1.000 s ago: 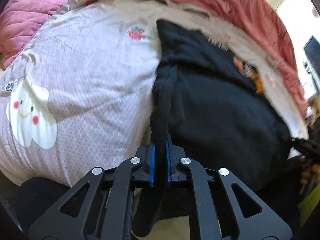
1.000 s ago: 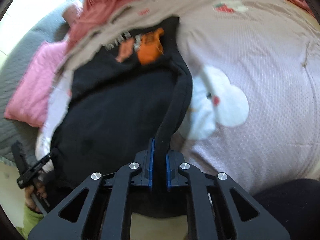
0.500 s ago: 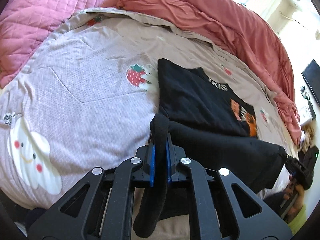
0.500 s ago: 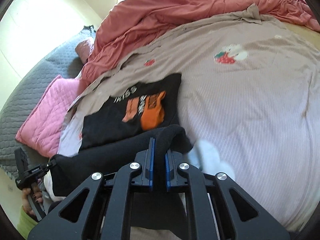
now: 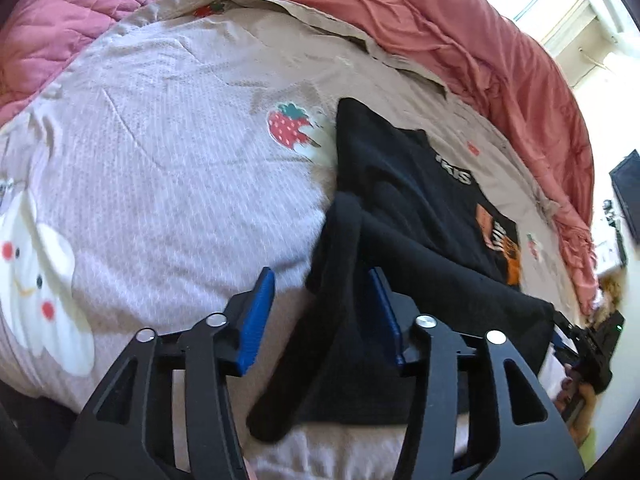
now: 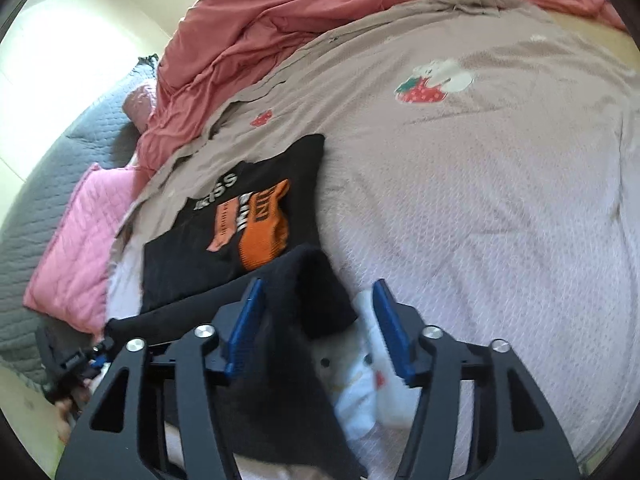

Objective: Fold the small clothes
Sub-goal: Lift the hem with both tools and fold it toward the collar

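Since both grippers have just been opening, the fold looks like it's being let go. Left gripper: jaws apart, black tee corner still lying btwn the blue pads but not pinched; it leans on the pad at 3 o'clock, clear gap at the 9 o'clock pad. Right gripper: same, jaws spread, other corner of the tee draped against the 9 o'clock pad, free of the 3 o'clock one. So both released, nothing grasped.

Tee lies on the pinkish-grey duvet w/ strawberry print, near edge of the bed. Bottom half is brought over toward the chest print, hem band lies across the middle; orange graphic + white lettering still showing at 12 o'clock of the folded edge. Each gripper sits at one end of the hem, prob so the edge lands straight and even.

Red blanket bunched at the far side, pink quilted pillow at 9 o'clock in right view, well apart from the tee.

Judgement: first half-fold roughly done; corners not fully settled flat yet, could slump back if pads drag cloth on retreat. Next prob a pull-back, then a cross fold.
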Action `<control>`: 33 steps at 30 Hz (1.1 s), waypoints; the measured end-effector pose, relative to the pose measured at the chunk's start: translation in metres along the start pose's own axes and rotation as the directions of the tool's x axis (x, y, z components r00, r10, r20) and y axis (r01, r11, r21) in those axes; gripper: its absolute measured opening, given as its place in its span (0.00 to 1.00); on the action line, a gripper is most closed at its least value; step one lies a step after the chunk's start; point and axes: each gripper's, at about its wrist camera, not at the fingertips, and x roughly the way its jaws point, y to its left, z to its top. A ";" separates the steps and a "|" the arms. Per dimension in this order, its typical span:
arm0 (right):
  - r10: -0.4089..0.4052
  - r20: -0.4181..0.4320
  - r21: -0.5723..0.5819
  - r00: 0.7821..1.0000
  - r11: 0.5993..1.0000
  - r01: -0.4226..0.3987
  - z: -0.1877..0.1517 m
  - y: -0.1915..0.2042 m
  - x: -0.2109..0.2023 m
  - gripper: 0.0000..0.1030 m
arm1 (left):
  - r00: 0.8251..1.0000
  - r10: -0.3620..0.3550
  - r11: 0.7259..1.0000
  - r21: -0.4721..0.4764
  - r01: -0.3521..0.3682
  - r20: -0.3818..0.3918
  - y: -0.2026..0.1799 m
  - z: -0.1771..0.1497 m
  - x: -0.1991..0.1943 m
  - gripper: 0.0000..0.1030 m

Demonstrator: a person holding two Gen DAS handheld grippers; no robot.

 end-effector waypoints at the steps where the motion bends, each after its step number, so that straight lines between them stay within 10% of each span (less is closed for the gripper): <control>1: 0.014 -0.014 -0.008 1.000 1.000 -0.015 -0.005 0.004 -0.003 0.58 | 1.000 -0.011 1.000 0.006 0.011 -0.004 0.000 -0.004 -0.003 0.46; 16: -0.197 -0.258 -0.117 0.946 0.978 0.172 -0.054 0.024 0.019 0.66 | 0.994 0.034 0.996 0.088 -0.025 -0.104 0.002 -0.042 0.023 0.67; 18: -0.194 -0.259 -0.121 0.946 0.978 0.167 -0.055 0.025 0.020 0.53 | 0.994 0.049 0.993 0.110 -0.038 -0.097 -0.002 -0.046 0.023 0.63; 24: -0.139 -0.244 -0.180 0.960 0.979 0.096 -0.060 0.042 0.015 0.13 | 0.990 0.109 0.980 0.178 -0.093 -0.085 -0.013 -0.052 0.020 0.10; 28: -0.025 -0.193 -0.148 0.981 0.989 -0.004 -0.053 0.044 0.003 0.09 | 0.989 -0.097 0.993 0.053 0.103 -0.108 -0.007 -0.043 0.005 0.04; 33: 0.149 -0.065 -0.096 0.987 0.983 -0.154 -0.033 0.038 -0.014 0.09 | 0.991 -0.134 0.989 0.063 0.136 -0.028 -0.013 -0.018 -0.019 0.04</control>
